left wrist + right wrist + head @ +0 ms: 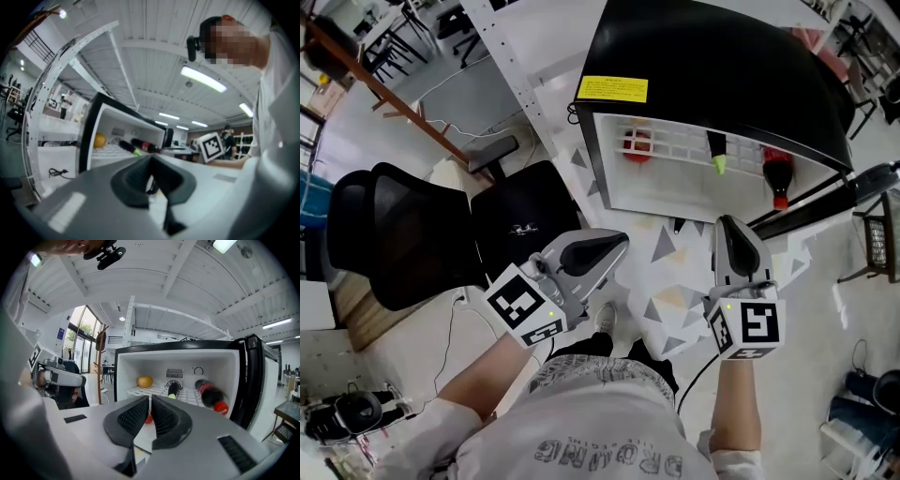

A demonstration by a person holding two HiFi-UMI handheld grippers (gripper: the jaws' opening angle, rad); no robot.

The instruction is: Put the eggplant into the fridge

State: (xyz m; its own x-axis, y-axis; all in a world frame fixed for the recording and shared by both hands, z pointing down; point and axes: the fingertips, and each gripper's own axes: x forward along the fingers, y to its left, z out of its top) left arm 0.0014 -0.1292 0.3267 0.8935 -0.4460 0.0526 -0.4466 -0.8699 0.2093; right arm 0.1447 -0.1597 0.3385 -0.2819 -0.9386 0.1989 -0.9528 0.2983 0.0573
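Closest to the lens, a pale grey printed shirt (600, 412) fills the bottom of the head view, and two bare forearms reach forward from it, each hand carrying a grey tool with a marker cube. On the person's left, the left tool (619, 242) points roughly level, its dark pads pressed together with nothing between them. To its right, the right tool (149, 399) points slightly downward at the fridge opening. Its ribbed pads are drawn together to a thin slit and pinch nothing. Ahead of both stands a small black fridge with a white interior (703, 66), its door swung open at the right. On its white wire shelf (675, 141) lies the dark purple eggplant with a green stem end (172, 390), stem toward the opening. It rests between a round yellow-orange fruit (145, 381) on one side and a dark cola bottle with a red cap (210, 396) on the other, apart from both. Off to the left, a black mesh office chair (394, 234) stands on the white floor with grey triangle marks (675, 272).
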